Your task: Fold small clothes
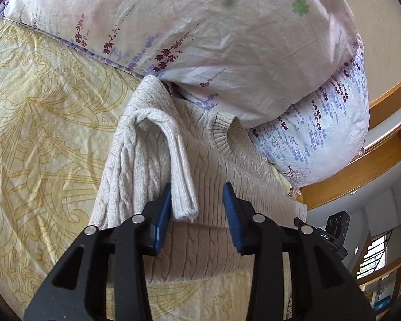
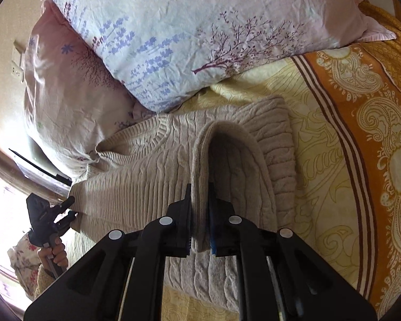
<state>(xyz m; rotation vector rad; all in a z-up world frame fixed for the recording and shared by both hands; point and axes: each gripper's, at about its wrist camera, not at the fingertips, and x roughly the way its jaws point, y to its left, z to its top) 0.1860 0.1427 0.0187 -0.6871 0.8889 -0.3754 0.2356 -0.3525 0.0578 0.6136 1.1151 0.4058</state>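
A beige cable-knit sweater [image 1: 216, 165] lies flat on the bed, its collar toward the pillows. One sleeve [image 1: 173, 160] is folded over the body, and its cuff end lies between the blue pads of my left gripper [image 1: 197, 187]. That gripper is open, with a clear gap to the right pad. In the right wrist view the sweater [image 2: 136, 171] fills the middle, and my right gripper [image 2: 200, 184] is shut on a raised fold of the other sleeve [image 2: 243, 165]. The left gripper [image 2: 69, 208] shows at the sweater's left hem, held by a hand [image 2: 54, 254].
Two floral pillows [image 1: 173, 26] press against the sweater's collar end; they also appear in the right wrist view [image 2: 200, 26]. A pale yellow patterned sheet [image 1: 40, 107] covers the bed, with an orange paisley blanket [image 2: 361, 107] on the right. A wooden shelf [image 1: 361, 165] runs behind the pillows.
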